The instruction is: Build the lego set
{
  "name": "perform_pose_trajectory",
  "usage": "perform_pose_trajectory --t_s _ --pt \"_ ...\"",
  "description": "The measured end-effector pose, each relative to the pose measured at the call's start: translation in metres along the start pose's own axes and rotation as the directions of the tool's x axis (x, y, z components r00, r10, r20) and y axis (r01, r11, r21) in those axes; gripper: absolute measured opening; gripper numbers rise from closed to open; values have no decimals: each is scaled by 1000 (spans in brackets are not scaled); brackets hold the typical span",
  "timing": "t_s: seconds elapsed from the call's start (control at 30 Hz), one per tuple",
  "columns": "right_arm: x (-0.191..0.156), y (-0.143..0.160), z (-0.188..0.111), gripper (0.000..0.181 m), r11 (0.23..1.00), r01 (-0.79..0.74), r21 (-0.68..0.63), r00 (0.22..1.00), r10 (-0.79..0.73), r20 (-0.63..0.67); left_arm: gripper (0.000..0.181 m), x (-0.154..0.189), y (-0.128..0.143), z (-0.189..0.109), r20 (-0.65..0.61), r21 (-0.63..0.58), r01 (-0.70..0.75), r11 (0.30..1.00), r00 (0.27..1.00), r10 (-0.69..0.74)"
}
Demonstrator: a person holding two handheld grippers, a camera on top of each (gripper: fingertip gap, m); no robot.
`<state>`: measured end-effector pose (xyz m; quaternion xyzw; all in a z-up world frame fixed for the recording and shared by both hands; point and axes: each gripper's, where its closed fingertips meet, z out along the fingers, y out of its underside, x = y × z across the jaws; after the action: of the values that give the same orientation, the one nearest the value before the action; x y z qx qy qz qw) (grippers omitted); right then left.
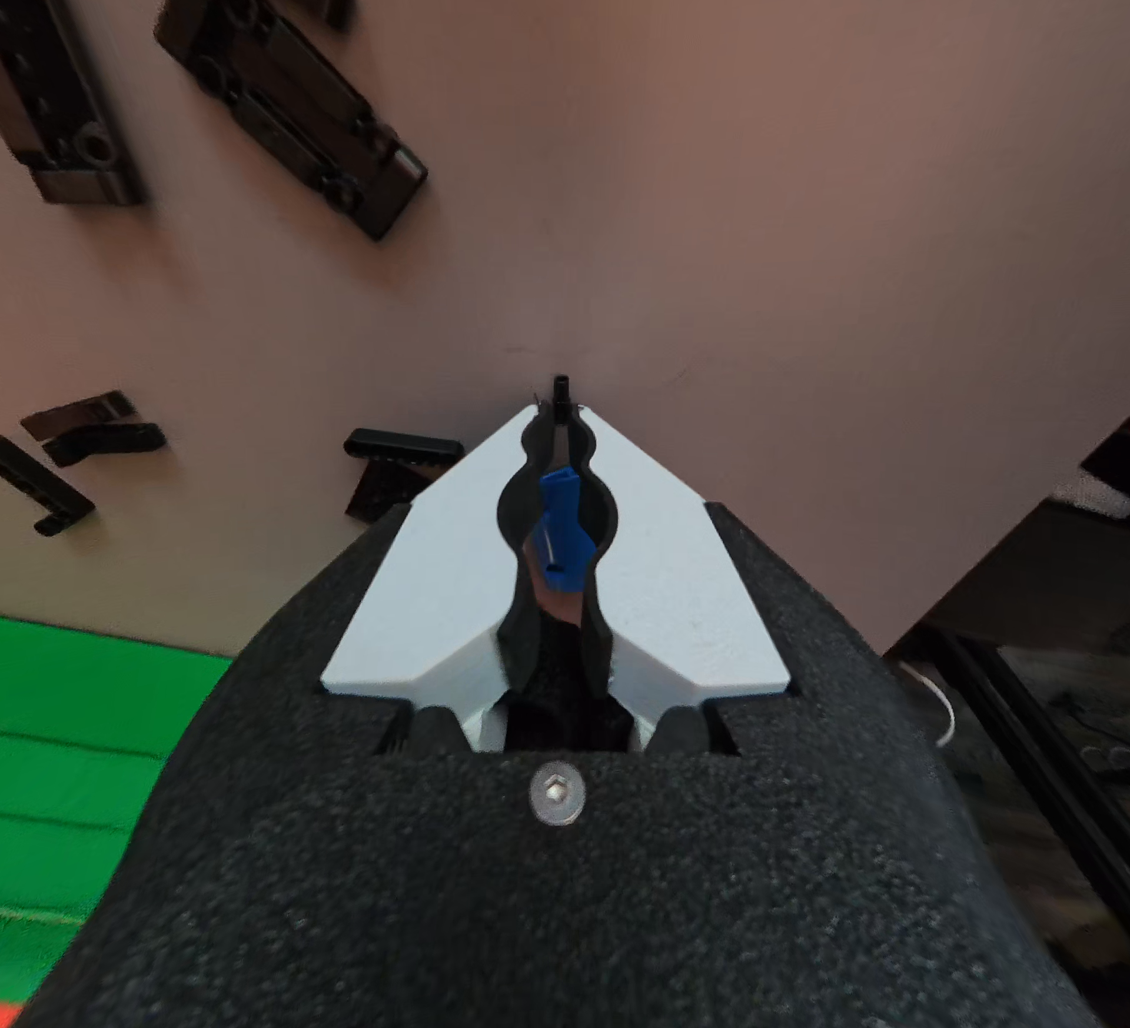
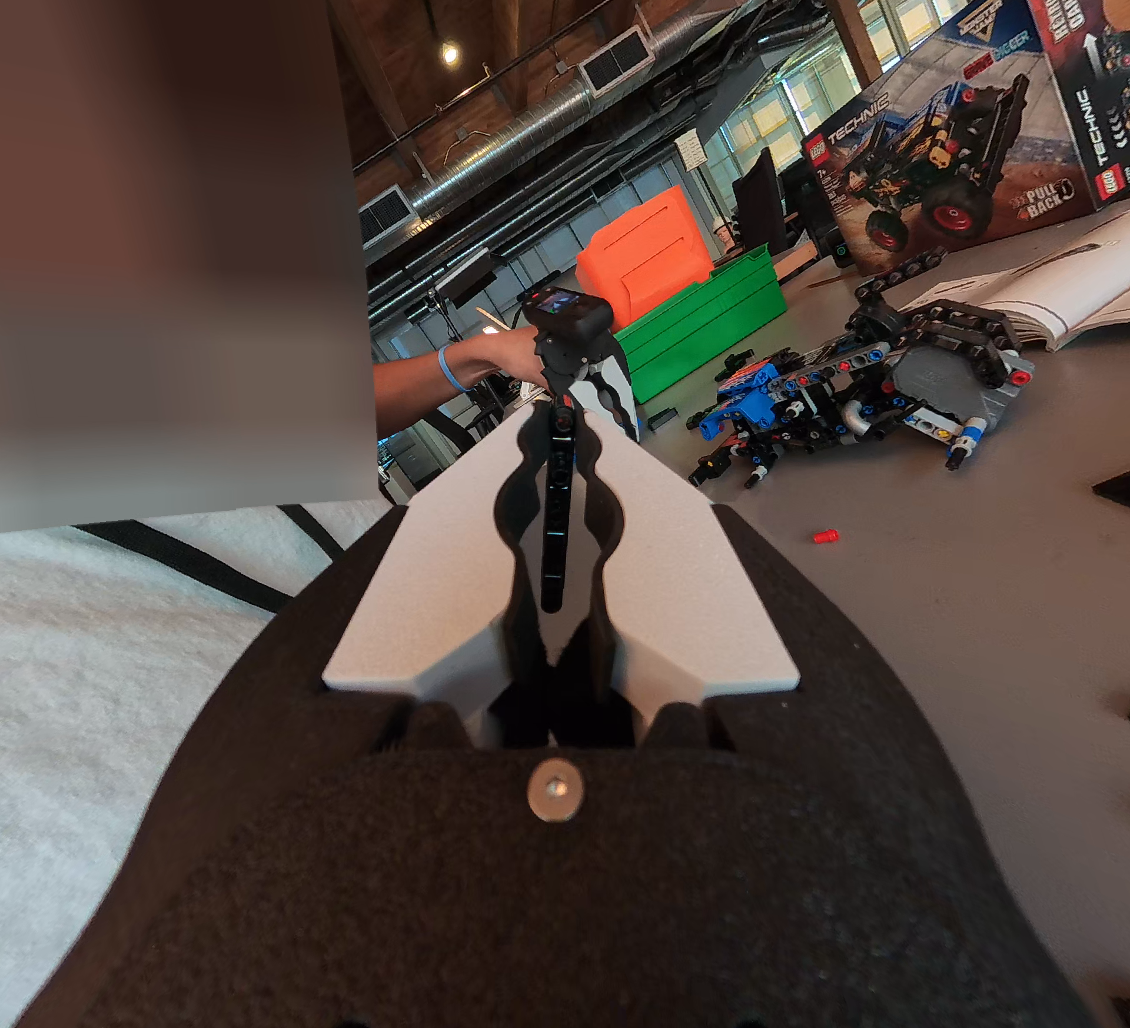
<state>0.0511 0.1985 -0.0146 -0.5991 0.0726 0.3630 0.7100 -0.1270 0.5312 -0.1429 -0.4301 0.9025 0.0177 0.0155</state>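
In the left wrist view my left gripper (image 1: 559, 416) is shut on a small blue piece (image 1: 562, 534). A thin black pin (image 1: 559, 392) sticks out past the tips, just above the pale table (image 1: 734, 204). In the right wrist view my right gripper (image 2: 559, 418) is shut on a long black beam (image 2: 556, 509) with a red pin near its far end, held upright in the air. The left gripper (image 2: 602, 387) also shows there, held by a hand, tips down on the table. The part-built blue, black and grey truck (image 2: 856, 393) lies on the table to the right.
Loose black beams and panels (image 1: 287, 100) lie at the upper left, with smaller black pieces (image 1: 397, 467) near the left gripper. A green bin (image 2: 703, 320) with an orange block (image 2: 642, 259), the set's box (image 2: 978, 143), an open booklet (image 2: 1039, 289) and a small red piece (image 2: 827, 536) are on the table. Across from one pair of fingers to the other is roughly 40 centimeters.
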Motion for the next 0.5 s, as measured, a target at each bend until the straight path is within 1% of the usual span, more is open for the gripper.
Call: perform_pose_trajectory --t_s 0.03,0.1,0.17,0.2,0.23,0.3,0.33,0.37,0.4,0.43,0.5 --pt "0 0 0 6 1000 -1 0 1000 1 0 2 1 -6 -2 -7 44 13 999 1000 -13" --pt "0 0 0 6 1000 1 -2 1000 -1 -1 3 6 -27 -9 -42 177 71 982 997 -65" --pt "0 1 2 6 1000 8 -6 1000 -8 -3 3 17 -63 -23 -102 376 119 919 991 -87" --pt "-1 1 4 6 1000 17 -10 1000 -17 -7 3 26 -83 -32 -132 477 129 870 988 -74" --pt "0 3 6 6 999 26 -19 1000 -27 -15 2 35 -103 -44 -162 576 137 806 985 -52" --pt "1 6 15 6 998 48 -41 998 -50 -44 2 56 -142 -69 -255 740 194 644 967 2" --pt "2 7 21 6 998 46 -46 997 -49 -57 2 66 -157 -79 -298 789 227 570 954 33" --pt "1 9 28 7 997 37 -62 997 -41 -63 2 74 -169 -83 -322 815 248 523 945 55" --pt "0 13 37 7 996 34 -87 997 -40 -70 2 81 -178 -82 -323 829 244 503 943 75" --pt "-1 19 45 7 991 38 -131 996 -48 -80 2 89 -187 -80 -303 834 211 509 948 102" --pt "-4 31 61 6 976 66 -207 993 -85 -86 2 102 -200 -80 -203 846 87 526 965 166"
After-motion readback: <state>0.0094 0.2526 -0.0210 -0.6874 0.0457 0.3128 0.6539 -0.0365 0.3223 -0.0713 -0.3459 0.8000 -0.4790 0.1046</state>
